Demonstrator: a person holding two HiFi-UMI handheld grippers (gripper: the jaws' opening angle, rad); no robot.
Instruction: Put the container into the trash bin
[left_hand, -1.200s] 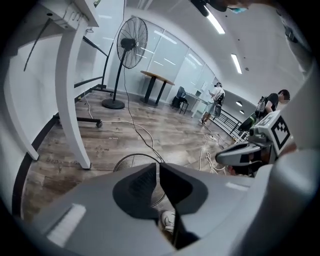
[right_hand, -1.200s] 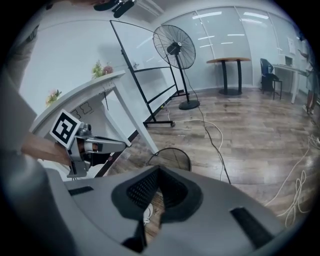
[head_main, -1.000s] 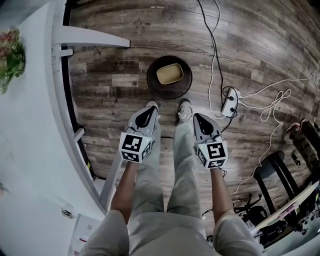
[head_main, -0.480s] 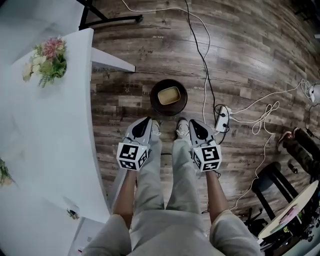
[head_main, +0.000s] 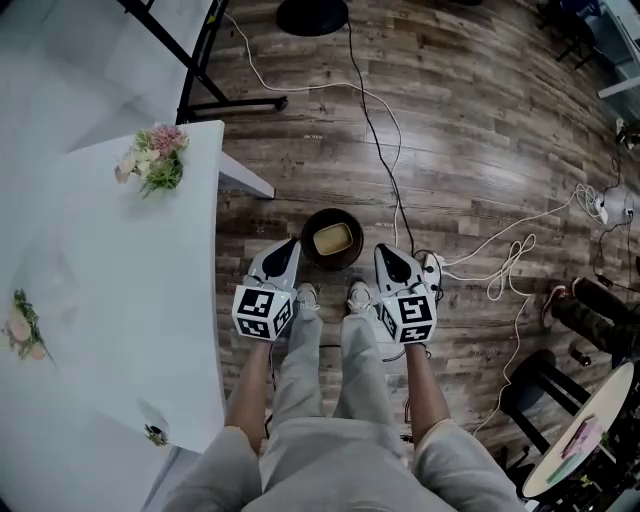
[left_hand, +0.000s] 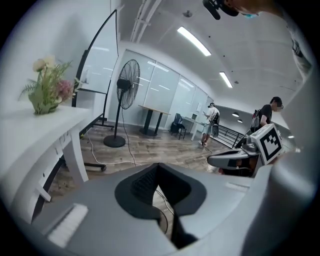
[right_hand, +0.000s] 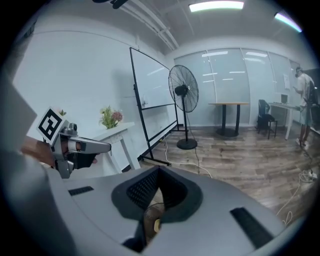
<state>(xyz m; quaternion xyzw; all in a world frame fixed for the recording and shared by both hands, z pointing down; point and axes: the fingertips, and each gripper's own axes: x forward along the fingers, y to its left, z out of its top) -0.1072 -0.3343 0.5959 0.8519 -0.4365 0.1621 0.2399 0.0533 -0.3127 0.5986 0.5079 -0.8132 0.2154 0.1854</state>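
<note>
A dark round trash bin (head_main: 350, 258) stands on the wood floor just ahead of the person's shoes. The tan container (head_main: 332, 239) lies inside it. My left gripper (head_main: 291, 244) hovers above the bin's left side and my right gripper (head_main: 382, 250) above its right side. Both are shut with nothing between the jaws. In the left gripper view the closed jaws (left_hand: 159, 168) point out over the floor, with the right gripper (left_hand: 235, 157) off to the side. Below the closed jaws (right_hand: 159, 171) in the right gripper view, a bit of the bin (right_hand: 146, 222) shows through the gap.
A white table (head_main: 120, 300) with flowers (head_main: 152, 158) runs along the left. Cables (head_main: 380, 130) and a power strip (head_main: 432, 265) lie on the floor right of the bin. A black stool (head_main: 535, 375) stands at right. A fan (right_hand: 183, 92) and a whiteboard (right_hand: 150, 80) stand further off.
Both grippers have risen together away from the bin, which now looks smaller and farther below. The container stays in the bin. More of the table and floor has come into view.
</note>
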